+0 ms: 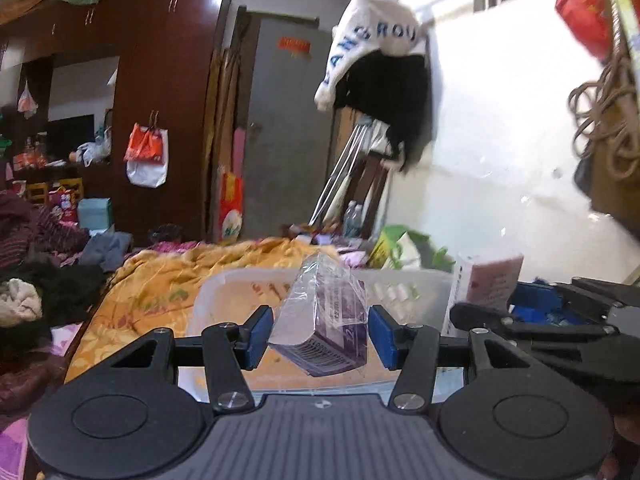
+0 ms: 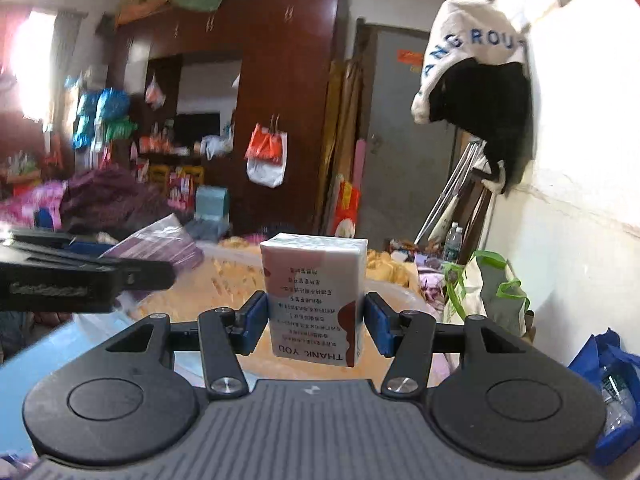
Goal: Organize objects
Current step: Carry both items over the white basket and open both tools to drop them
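My left gripper (image 1: 320, 334) is shut on a purple box wrapped in clear plastic (image 1: 326, 320), tilted, held above a white plastic basket (image 1: 424, 292) on the bed. My right gripper (image 2: 316, 326) is shut on a white tissue pack (image 2: 316, 298) printed "THANK YOU", held upright and upside down above the basket's rim (image 2: 400, 294). In the left wrist view the right gripper (image 1: 560, 320) and its tissue pack (image 1: 486, 280) sit just to the right. In the right wrist view the left gripper (image 2: 80, 276) and the purple box (image 2: 164, 244) sit to the left.
An orange quilt (image 1: 168, 280) covers the bed. Clothes (image 1: 44, 264) pile up at the left. A green-handled bag (image 2: 488, 292) and a blue bag (image 2: 612, 384) stand by the white wall on the right. A dark wardrobe (image 1: 160, 100) and grey door (image 1: 288, 128) are behind.
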Demonstrator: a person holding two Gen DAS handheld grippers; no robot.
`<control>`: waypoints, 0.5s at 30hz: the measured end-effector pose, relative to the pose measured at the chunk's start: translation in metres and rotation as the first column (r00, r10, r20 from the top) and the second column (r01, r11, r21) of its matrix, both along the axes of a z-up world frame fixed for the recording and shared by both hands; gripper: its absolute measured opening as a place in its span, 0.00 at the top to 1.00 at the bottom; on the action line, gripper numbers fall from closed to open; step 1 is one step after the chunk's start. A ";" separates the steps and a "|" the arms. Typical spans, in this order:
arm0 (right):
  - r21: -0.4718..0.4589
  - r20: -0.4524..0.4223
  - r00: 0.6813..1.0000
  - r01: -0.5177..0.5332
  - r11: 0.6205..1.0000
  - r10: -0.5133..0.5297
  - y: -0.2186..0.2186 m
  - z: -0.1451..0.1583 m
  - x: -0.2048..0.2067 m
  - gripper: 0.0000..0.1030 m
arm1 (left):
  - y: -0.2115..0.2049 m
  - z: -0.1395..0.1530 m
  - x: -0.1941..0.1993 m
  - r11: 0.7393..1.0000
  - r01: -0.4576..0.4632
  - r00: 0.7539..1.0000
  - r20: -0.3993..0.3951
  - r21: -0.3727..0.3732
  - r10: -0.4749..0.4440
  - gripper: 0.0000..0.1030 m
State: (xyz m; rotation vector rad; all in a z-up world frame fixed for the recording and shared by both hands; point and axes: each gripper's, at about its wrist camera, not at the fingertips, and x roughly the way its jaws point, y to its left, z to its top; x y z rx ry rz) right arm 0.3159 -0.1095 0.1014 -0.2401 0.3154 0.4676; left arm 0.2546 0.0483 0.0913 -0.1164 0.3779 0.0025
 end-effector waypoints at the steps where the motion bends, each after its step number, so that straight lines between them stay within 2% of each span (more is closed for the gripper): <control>1: -0.018 0.001 1.000 -0.002 1.000 0.002 0.002 -0.004 -0.001 0.42 | 0.000 -0.001 0.001 1.000 -0.004 1.000 -0.001 0.009 0.004 0.45; 2: -0.022 0.006 1.000 0.004 1.000 -0.004 0.001 -0.005 -0.008 0.36 | -0.002 -0.002 0.002 1.000 -0.009 1.000 -0.002 0.026 0.009 0.42; 3: -0.011 0.017 1.000 0.006 1.000 -0.006 -0.002 -0.007 -0.015 0.18 | -0.003 -0.004 0.001 0.999 -0.009 1.000 -0.004 0.044 0.009 0.37; 4: 0.000 0.029 1.000 0.000 1.000 0.000 -0.006 -0.005 -0.022 0.08 | -0.004 -0.003 -0.004 0.999 -0.005 1.000 -0.001 0.053 0.005 0.25; 5: 0.011 0.046 0.999 -0.010 1.000 0.010 -0.012 -0.006 -0.035 0.01 | -0.005 -0.004 -0.012 0.998 0.007 1.000 0.012 0.065 -0.008 0.21; 8: 0.034 0.093 0.996 -0.016 0.999 0.012 -0.041 -0.017 -0.078 0.00 | -0.001 -0.005 -0.056 0.996 0.015 0.998 0.061 0.091 -0.021 0.21; 11: 0.085 0.067 0.997 -0.036 0.996 0.030 -0.078 -0.045 -0.117 0.00 | 0.010 -0.023 -0.116 0.995 0.035 0.993 0.110 0.095 -0.045 0.15; 15: 0.114 0.019 1.000 0.017 0.993 -0.019 -0.110 -0.087 -0.155 0.00 | 0.026 -0.056 -0.181 0.997 0.024 0.990 0.139 0.069 -0.033 0.15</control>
